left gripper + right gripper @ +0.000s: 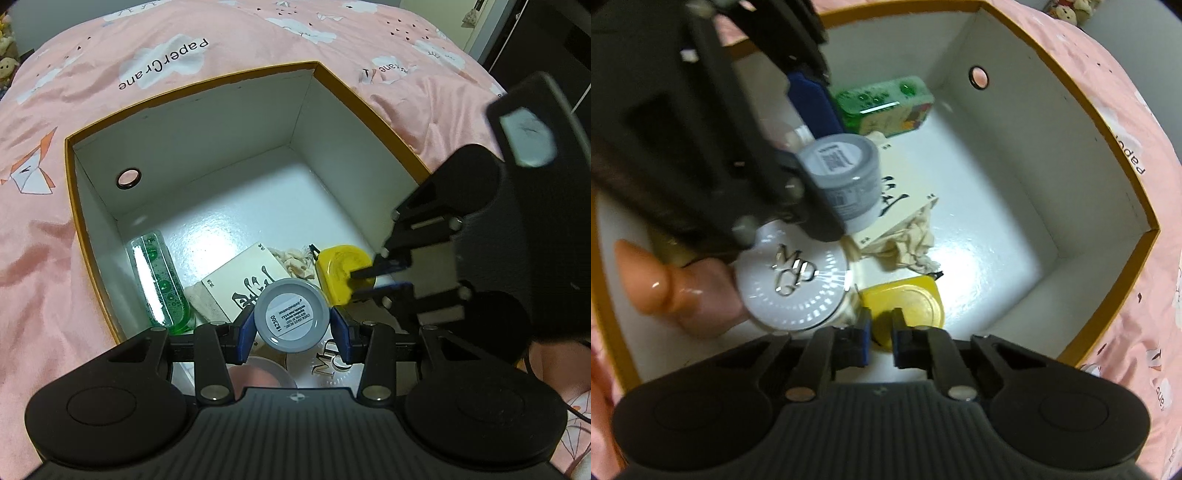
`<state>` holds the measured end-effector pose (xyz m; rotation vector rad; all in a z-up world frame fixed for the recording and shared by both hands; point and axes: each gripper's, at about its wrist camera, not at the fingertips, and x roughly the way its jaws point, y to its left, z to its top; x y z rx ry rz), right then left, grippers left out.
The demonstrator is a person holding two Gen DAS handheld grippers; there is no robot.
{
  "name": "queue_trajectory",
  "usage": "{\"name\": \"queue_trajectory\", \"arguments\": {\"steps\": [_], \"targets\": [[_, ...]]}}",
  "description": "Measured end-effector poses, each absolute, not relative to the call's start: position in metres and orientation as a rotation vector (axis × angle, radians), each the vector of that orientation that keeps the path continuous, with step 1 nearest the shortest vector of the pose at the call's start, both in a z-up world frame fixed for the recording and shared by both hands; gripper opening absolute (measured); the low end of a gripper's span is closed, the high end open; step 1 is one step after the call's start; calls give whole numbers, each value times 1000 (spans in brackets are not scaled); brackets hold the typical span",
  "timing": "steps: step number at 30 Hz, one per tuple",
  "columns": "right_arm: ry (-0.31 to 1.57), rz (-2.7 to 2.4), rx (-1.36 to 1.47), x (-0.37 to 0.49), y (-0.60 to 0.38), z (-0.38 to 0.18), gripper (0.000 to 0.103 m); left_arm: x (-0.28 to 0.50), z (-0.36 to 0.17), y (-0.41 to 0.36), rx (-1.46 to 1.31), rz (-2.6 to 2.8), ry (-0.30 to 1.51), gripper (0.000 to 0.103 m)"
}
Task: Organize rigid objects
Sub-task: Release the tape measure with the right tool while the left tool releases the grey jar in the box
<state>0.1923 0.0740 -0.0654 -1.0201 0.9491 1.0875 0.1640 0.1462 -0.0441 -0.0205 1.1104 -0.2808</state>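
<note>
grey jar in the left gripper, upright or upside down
Upside down: the grey jar shows its labelled base upward, pinched by the left gripper over the box.

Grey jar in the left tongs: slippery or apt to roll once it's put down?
The grey jar looks like smooth rigid plastic, so probably stiff and somewhat slippery between the blue pads. Its round body would likely roll if laid on its side; stood on a flat end in the box it should stay put.

Left claw (292,325) clamped and tilted down, right claw (878,328) closed
</note>
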Motion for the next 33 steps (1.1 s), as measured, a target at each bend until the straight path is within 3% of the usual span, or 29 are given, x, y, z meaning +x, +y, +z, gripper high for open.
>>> {"name": "queue_trajectory", "arguments": {"steps": [6,14,18,33], "targets": [[939,1057,-910,202,67,-52,8,158,-41,143,-26,-308,1106,49],[828,951,-584,196,3,9,9,152,-40,112,-65,-376,1129,49],[781,862,-391,198,-33,26,19,155,-49,92,-59,-391,1153,49],[867,682,-113,213,-108,-12,26,180,-88,32,228,-433,1265,50]]}}
